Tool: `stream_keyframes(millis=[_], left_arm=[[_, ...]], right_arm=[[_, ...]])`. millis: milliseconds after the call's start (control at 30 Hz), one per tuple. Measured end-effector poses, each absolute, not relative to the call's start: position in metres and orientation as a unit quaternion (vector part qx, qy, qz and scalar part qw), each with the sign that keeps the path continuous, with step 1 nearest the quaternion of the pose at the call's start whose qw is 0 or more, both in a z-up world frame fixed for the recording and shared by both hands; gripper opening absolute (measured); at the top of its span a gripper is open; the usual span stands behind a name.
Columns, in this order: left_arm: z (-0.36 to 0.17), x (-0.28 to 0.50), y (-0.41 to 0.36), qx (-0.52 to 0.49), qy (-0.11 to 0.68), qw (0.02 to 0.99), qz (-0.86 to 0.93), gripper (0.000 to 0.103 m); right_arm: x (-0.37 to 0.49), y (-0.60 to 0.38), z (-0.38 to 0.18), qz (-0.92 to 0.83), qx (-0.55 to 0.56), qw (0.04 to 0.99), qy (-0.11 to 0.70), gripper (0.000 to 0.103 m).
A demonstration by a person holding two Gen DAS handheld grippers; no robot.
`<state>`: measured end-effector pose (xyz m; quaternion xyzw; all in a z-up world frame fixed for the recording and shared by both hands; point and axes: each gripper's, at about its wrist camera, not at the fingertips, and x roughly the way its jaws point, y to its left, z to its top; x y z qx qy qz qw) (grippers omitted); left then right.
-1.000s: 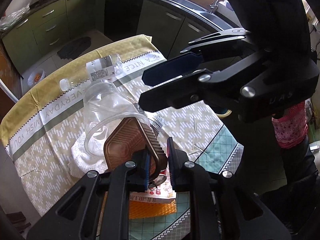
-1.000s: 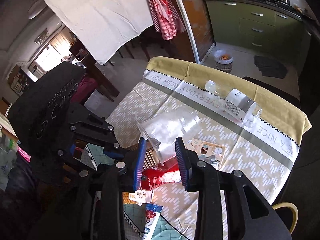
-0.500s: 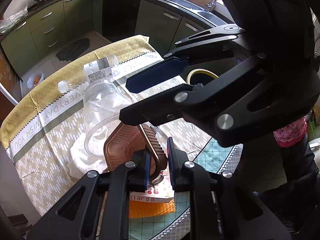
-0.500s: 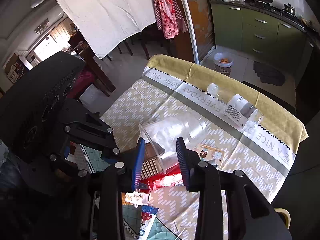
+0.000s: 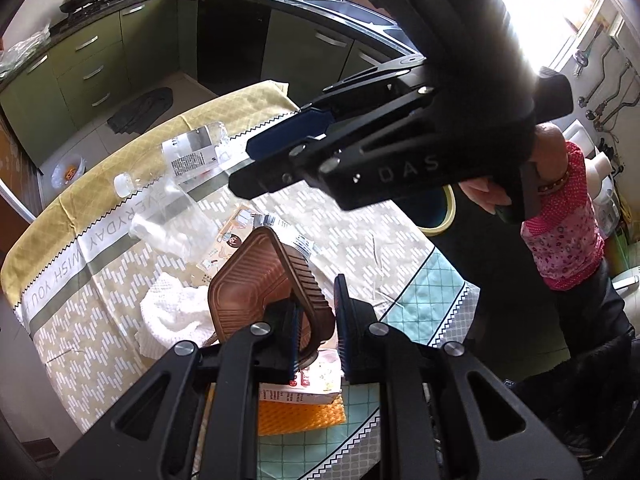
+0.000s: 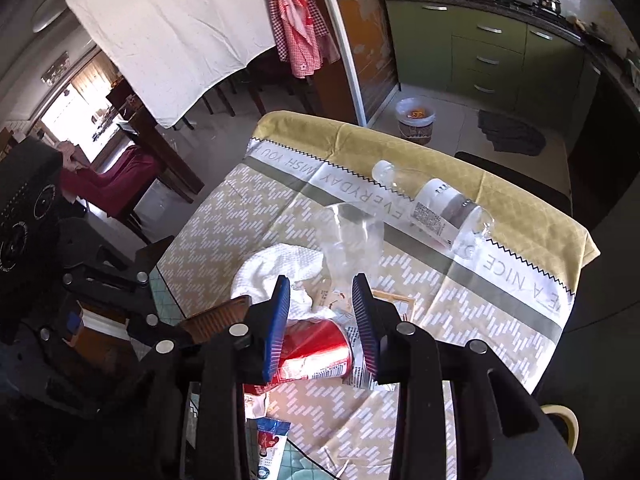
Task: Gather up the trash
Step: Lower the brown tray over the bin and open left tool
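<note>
My left gripper [image 5: 316, 296] is shut on the rim of a ribbed brown plastic tray [image 5: 256, 288], holding it tilted above the table. The tray's edge [image 6: 218, 314] also shows in the right wrist view. A clear plastic cup [image 5: 172, 224] [image 6: 352, 240] lies on its side on the cloth, just past the tips of my right gripper [image 6: 320, 280]. That gripper stands open with nothing between its pads. It hovers over a crushed red can [image 6: 316, 354] and a white tissue [image 6: 272, 276]. In the left wrist view the right gripper [image 5: 244, 166] hangs above the table.
An empty water bottle [image 6: 436, 212] lies near the far edge of the yellow tablecloth [image 6: 480, 320]. Paper wrappers [image 5: 236, 240] and an orange net [image 5: 300, 416] lie under the tray. A yellow-rimmed round container [image 5: 448, 216] stands beside the table. A small bin [image 6: 414, 116] is on the floor.
The clear cup has left its place against the tray between the right fingers and now lies flat on the cloth farther off. The left gripper still holds the tray.
</note>
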<state>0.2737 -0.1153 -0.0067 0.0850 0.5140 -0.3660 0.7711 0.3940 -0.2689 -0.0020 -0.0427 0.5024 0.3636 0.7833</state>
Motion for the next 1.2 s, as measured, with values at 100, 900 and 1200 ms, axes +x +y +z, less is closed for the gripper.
stream_keyframes(millis=[100,900,1200], left_arm=[[-0.007,0.276,-0.112,0.077,0.514,0.773,-0.364,0.014],[-0.054,0.283,-0.400,0.165,0.538,0.656,-0.503,0.014],[-0.118,0.298,-0.522,0.197,0.569,0.642,-0.475,0.042]], right_arm=[[0.399,-0.285,-0.006,0.353,-0.018,0.785,0.508,0.033],[0.163,-0.634,-0.026,0.125,0.210,0.872,0.423,0.041],[0.118,-0.688,-0.060,0.090,0.259,0.864,0.423,0.041]])
